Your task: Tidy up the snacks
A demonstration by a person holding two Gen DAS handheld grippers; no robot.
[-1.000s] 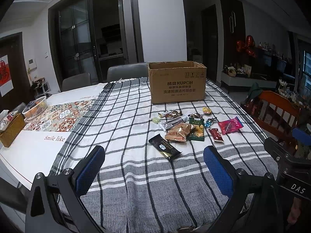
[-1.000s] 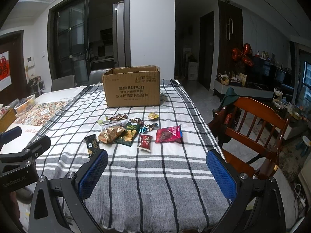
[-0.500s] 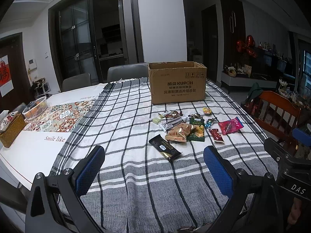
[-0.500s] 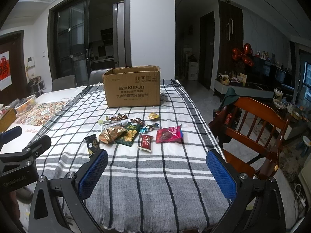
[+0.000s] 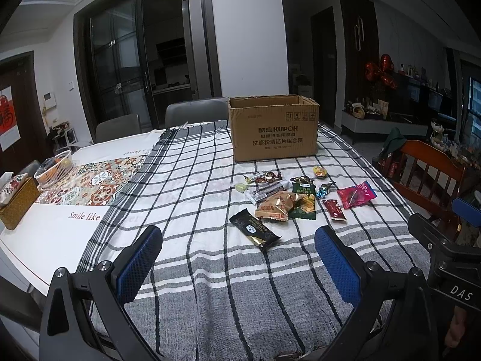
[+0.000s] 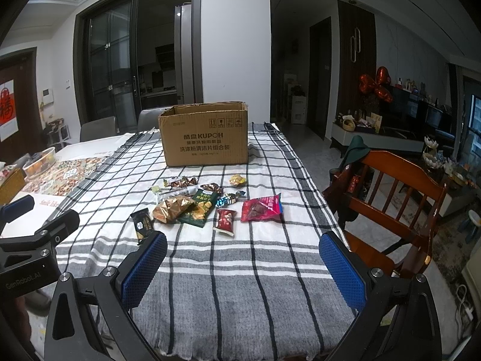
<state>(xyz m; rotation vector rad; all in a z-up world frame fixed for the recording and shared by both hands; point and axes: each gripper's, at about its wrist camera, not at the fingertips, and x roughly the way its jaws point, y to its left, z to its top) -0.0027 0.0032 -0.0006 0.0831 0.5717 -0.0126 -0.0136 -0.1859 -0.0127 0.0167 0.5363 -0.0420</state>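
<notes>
Several snack packets lie loose on the plaid tablecloth (image 5: 192,180) in front of an open cardboard box (image 5: 272,128), which also shows in the right wrist view (image 6: 204,138). Nearest is a black bar packet (image 5: 255,231) (image 6: 143,224). Behind it are a gold packet (image 5: 278,206), a green packet (image 5: 303,203), a small red packet (image 6: 225,221) and a pink packet (image 6: 261,208). My left gripper (image 5: 239,263) is open and empty, above the near cloth. My right gripper (image 6: 243,270) is open and empty, short of the snacks.
A wooden chair (image 6: 393,198) stands at the table's right edge. A white basket (image 5: 54,168) and a wicker tissue box (image 5: 15,198) sit at the far left. Grey chairs (image 5: 195,114) stand behind the table.
</notes>
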